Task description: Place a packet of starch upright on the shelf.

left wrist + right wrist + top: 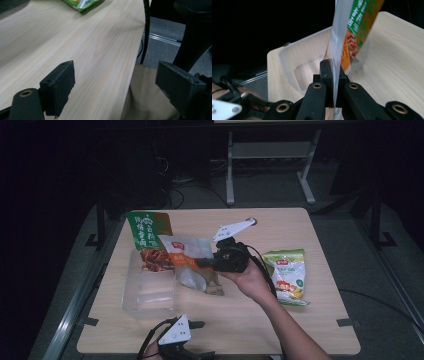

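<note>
Snack bag (192, 265) hangs pinched in the right claw (206, 263), hand raised beside the plastic box (150, 292); the left claw (113, 87) rests wide at the bench (75, 45) edge.

- Light wood-grain table (310, 330) sits centre, rounded corners, small black brackets (347, 322) clipped along its edges.
- Grey carpeted floor (370, 270) spreads around it, dim and evenly lit near the table.
- Behind the table, a pale metal stand (270, 165) with 2 legs rests on the floor.
- Dark cables (175, 195) trail across the floor at the back.
- Far background falls away into near-black shadow.
</note>
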